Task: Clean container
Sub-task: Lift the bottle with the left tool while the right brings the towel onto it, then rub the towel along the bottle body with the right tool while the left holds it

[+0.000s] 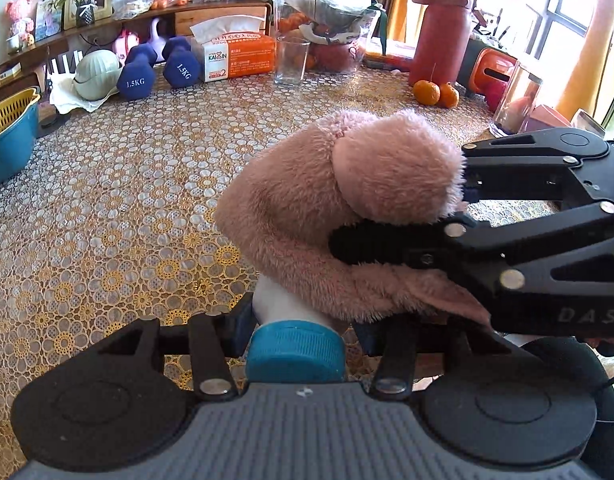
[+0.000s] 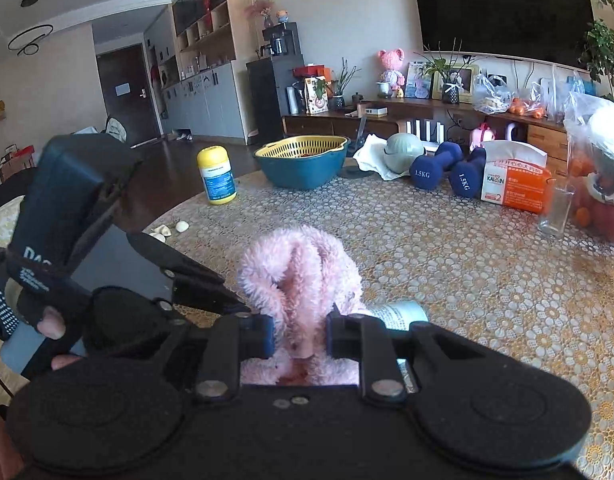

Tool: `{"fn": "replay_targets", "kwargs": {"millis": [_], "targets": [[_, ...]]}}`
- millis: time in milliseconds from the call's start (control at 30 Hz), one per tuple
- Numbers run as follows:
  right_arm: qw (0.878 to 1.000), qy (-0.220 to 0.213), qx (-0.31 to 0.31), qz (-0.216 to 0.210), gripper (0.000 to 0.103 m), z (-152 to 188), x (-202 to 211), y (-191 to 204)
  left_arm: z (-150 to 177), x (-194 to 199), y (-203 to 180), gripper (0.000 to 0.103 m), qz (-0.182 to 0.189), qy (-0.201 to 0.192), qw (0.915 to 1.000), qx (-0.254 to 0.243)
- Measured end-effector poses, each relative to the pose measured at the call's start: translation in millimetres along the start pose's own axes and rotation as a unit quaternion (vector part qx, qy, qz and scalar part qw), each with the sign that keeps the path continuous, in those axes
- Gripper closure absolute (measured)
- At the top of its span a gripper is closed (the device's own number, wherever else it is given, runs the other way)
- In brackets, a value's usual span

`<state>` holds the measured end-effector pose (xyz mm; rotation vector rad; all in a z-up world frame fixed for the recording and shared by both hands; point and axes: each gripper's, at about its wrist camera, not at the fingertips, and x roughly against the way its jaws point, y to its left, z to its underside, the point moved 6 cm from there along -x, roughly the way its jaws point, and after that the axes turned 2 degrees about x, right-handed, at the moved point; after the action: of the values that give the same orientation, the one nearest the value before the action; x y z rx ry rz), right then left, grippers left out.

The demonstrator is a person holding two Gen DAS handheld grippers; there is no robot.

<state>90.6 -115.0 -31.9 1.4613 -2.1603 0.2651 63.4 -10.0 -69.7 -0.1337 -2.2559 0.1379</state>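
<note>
Two grippers, both closed: left gripper [image 1: 299, 334] clamping white container [image 1: 275, 304] just past its blue cap [image 1: 295, 354], right gripper [image 2: 299, 338] pinching fluffy pink cloth [image 2: 299, 272]. Cloth draped over container, touching it, above patterned table [image 1: 127, 200]. Farther out at 11 o'clock in the left wrist view: blue dumbbells [image 1: 159, 68], tissue box [image 1: 239, 54], glass [image 1: 291, 60]. Oranges [image 1: 435, 93] at 1 o'clock.

Left tongs [image 1: 297, 334] clamp the blue-capped white container [image 1: 295, 350]; right tongs [image 1: 391, 216] press pink cloth [image 1: 327, 216] onto it.
</note>
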Motion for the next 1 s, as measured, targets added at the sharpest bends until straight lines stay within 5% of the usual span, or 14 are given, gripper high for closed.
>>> {"fn": "replay_targets", "kwargs": {"millis": [833,1000], "targets": [[0.989,0.036,-0.067,0.124,0.083,6,-49,-98,-21,4,13,0.054,0.031,-0.032,0.9989,0.017],[0.981,0.076,-0.062,0.17,0.083,21,-53,-111,-21,4,13,0.054,0.033,-0.032,0.9987,0.022]]}}
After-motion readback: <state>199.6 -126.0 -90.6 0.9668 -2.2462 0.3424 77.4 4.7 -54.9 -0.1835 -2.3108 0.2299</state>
